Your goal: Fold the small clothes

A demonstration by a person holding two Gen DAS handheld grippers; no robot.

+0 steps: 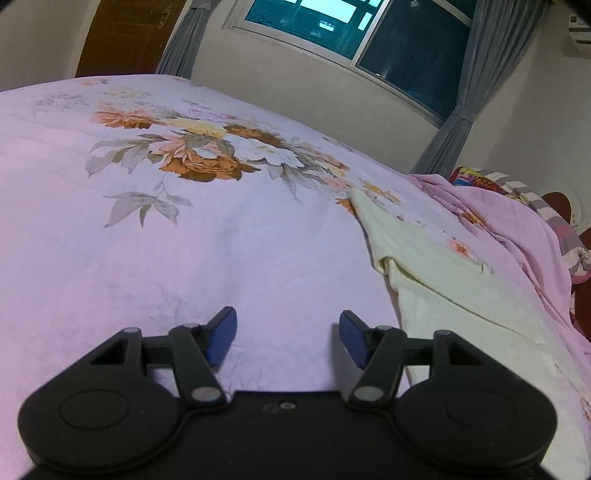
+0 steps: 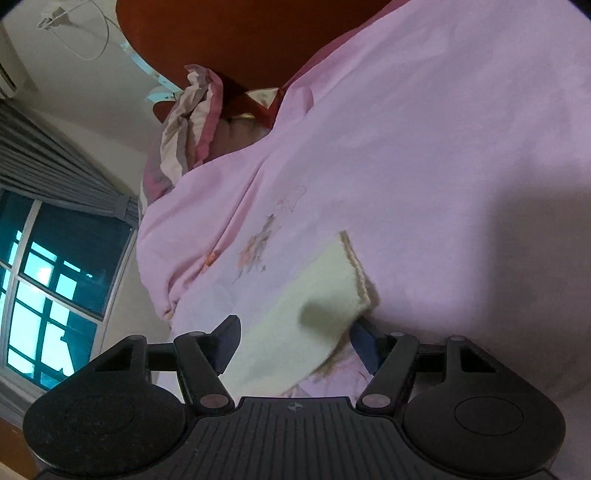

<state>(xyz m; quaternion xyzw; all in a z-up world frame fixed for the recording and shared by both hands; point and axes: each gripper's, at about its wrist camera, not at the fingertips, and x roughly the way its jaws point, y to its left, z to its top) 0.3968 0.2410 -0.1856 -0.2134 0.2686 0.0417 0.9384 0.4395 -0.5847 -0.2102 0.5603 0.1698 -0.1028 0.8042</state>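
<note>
The pale yellow garment lies flat on the floral bedsheet; the left gripper gapes empty beside it, the right gripper spread wide over its edge, gripping nothing

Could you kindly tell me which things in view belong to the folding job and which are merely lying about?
Belonging to the job:
pale yellow cloth garment
left tool, open
right tool, open

Merely lying about:
pink floral bedsheet
striped bundle of bedding
grey curtains
window
</note>
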